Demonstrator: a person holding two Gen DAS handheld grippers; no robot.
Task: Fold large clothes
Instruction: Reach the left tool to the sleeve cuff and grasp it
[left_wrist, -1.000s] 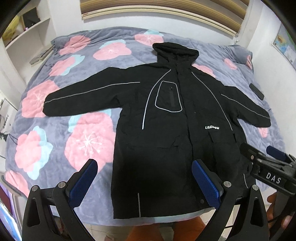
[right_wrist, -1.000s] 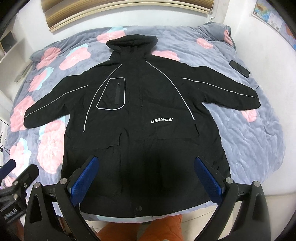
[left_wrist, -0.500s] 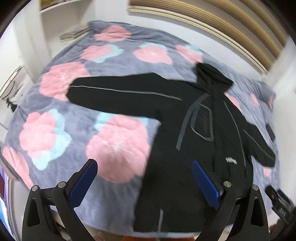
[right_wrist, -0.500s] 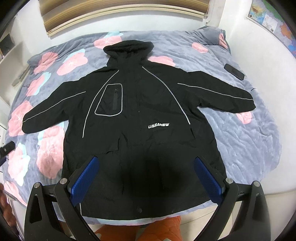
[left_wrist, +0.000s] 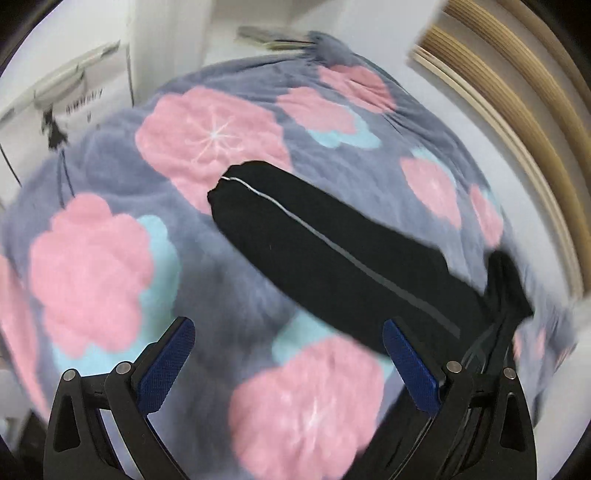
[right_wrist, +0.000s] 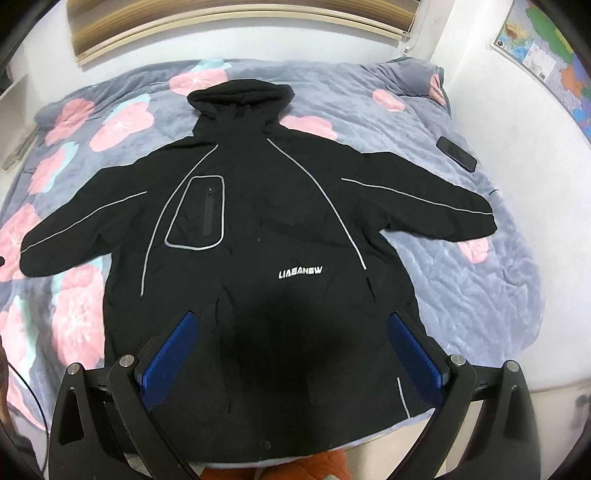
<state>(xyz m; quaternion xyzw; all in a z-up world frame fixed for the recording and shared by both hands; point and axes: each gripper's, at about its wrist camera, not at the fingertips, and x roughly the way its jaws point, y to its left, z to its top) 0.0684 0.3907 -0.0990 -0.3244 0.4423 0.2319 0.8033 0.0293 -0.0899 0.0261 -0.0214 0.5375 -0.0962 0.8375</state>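
A large black hooded jacket (right_wrist: 258, 240) with grey piping lies flat, front up, on a bed, sleeves spread to both sides. My right gripper (right_wrist: 290, 354) is open and empty above the jacket's lower hem. In the blurred left wrist view the jacket's left sleeve (left_wrist: 332, 251) runs diagonally across the blanket, its cuff (left_wrist: 232, 184) toward the upper left. My left gripper (left_wrist: 288, 362) is open and empty, above the blanket just short of the sleeve.
The bed has a grey blanket with pink flowers (right_wrist: 480, 295). A dark phone (right_wrist: 456, 153) lies on the blanket near the right sleeve. White walls surround the bed; shelves (left_wrist: 74, 85) stand to the left and a map (right_wrist: 546, 55) hangs at right.
My left gripper has swung far left, from over the jacket's body to its left sleeve. My right gripper has moved slightly closer over the hem. The jacket has not moved.
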